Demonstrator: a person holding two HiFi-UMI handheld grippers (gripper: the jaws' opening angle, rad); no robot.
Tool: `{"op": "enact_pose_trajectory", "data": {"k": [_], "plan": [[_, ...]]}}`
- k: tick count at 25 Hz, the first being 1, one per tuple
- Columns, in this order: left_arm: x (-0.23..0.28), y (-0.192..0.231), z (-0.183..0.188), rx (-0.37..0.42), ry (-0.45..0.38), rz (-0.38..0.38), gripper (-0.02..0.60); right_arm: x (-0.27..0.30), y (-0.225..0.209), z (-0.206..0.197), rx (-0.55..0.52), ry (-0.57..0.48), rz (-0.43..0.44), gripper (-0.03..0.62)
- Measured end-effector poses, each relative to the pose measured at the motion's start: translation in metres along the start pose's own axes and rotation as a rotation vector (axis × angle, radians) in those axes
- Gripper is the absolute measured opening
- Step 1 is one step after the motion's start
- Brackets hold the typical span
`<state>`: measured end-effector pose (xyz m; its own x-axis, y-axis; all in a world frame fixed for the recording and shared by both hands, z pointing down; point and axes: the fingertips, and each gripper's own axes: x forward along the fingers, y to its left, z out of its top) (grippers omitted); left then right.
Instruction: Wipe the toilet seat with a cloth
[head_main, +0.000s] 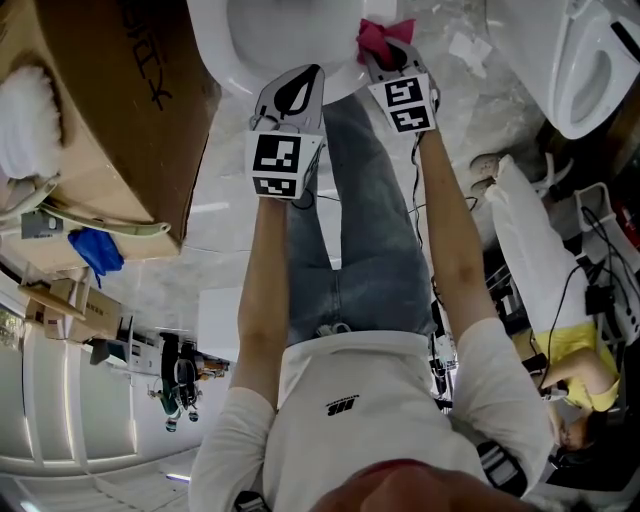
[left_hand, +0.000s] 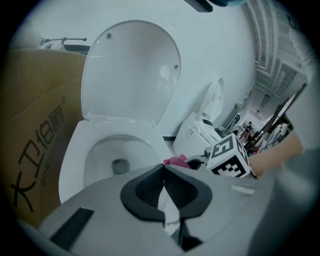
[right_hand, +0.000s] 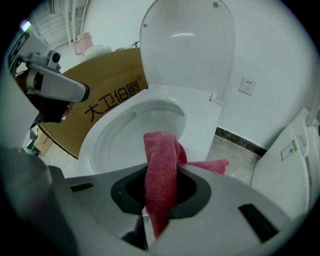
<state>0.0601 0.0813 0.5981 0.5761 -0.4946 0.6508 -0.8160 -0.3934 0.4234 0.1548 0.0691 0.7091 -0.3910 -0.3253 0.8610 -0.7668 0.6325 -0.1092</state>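
The right gripper (right_hand: 160, 189) pinches a pink terry cloth (right_hand: 161, 165) over the near rim of the white plastic toilet seat (right_hand: 202, 125), while the left gripper (left_hand: 164, 174), jaws pressed together on nothing, hovers just to its left.

Red cloth (right_hand: 160, 170) droops bunched — near the white toilet seat (right_hand: 201, 126).

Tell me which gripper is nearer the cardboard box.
Left. The left gripper, shut and empty, sits between the cardboard box and the right gripper, which clamps the red cloth over the toilet rim.
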Motion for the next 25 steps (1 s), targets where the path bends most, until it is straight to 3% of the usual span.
{"op": "enact_pose_trajectory", "data": {"k": [25], "plan": [[-0.056, 0.025, -0.059, -0.072, 0.033, 0.004, 0.011, -0.009, 0.110, -0.045, 0.082, 0.082, 0.055, 0.051]]}}
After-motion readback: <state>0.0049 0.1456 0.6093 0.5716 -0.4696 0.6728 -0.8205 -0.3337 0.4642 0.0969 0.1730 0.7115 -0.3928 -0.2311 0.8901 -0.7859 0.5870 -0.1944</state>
